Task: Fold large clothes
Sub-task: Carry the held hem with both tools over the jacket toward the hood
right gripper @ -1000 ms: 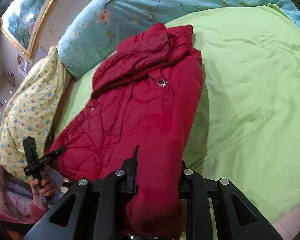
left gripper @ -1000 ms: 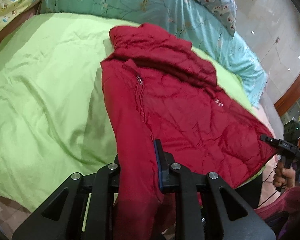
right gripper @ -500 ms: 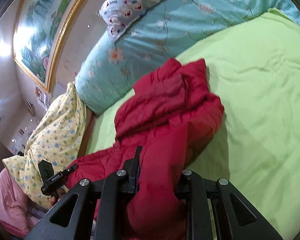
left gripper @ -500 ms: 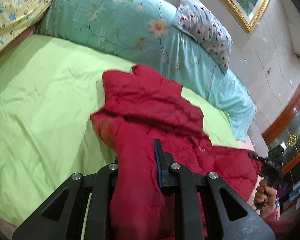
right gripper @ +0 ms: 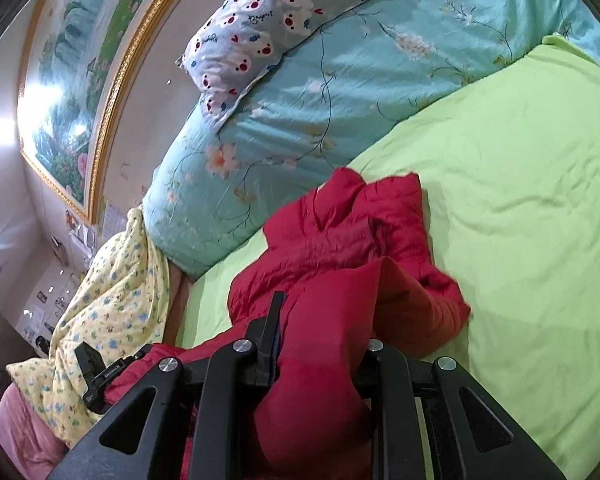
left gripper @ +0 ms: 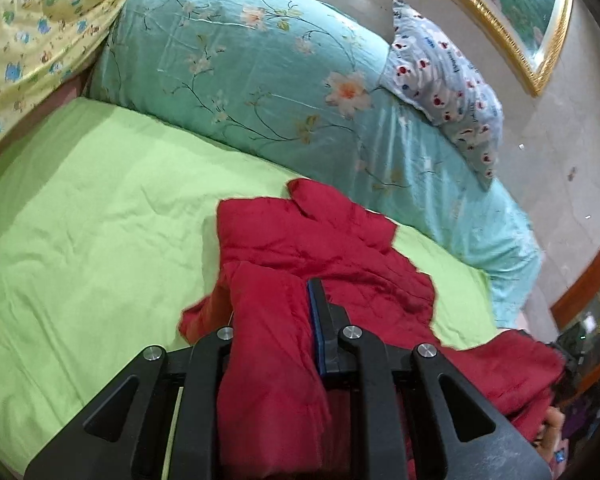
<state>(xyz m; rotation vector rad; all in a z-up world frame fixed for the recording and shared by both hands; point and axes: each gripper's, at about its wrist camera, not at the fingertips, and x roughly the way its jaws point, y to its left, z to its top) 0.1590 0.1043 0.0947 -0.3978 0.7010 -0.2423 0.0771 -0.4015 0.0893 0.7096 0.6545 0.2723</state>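
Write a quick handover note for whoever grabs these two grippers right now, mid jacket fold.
Left gripper: shut on the red puffer jacket, at one hem corner.
Right gripper: shut on the other corner.
The jacket's collar end lies on the green bedsheet near the teal floral duvet; the held end is lifted over it.
Done: the hem is raised toward the collar.
Left: lay it down, release, probably fold again.

Left hand-held gripper (left gripper: 274,316) is clamping a thick fold of red jacket (left gripper: 324,248) between both fingers. Right hand-held gripper (right gripper: 324,332) is doing likewise, both raised, pointing toward the far side.
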